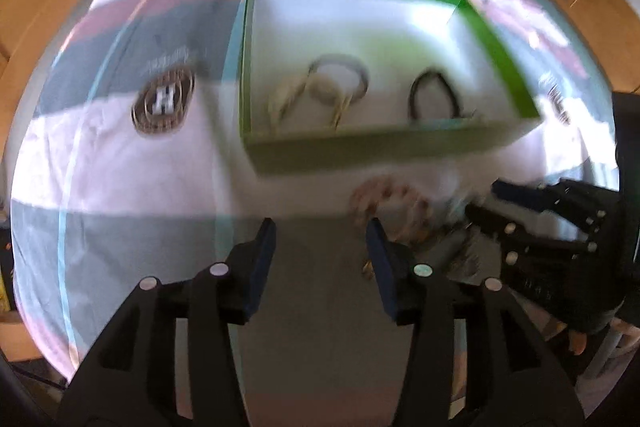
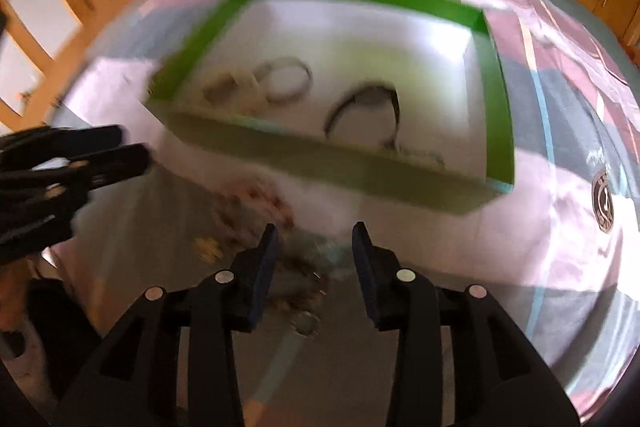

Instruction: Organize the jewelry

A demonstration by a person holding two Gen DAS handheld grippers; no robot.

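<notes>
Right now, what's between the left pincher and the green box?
A blurry heap of reddish-brown beaded jewelry lies on the bedspread, between the left gripper and the green box. The left wrist view shows this.

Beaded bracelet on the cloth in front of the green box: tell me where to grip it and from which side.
Grip the beaded bracelet across one stretch of its ring, coming from above. It lies flat on the cloth, so one jaw goes inside the loop and one outside. Blur hides the beads' details.
</notes>
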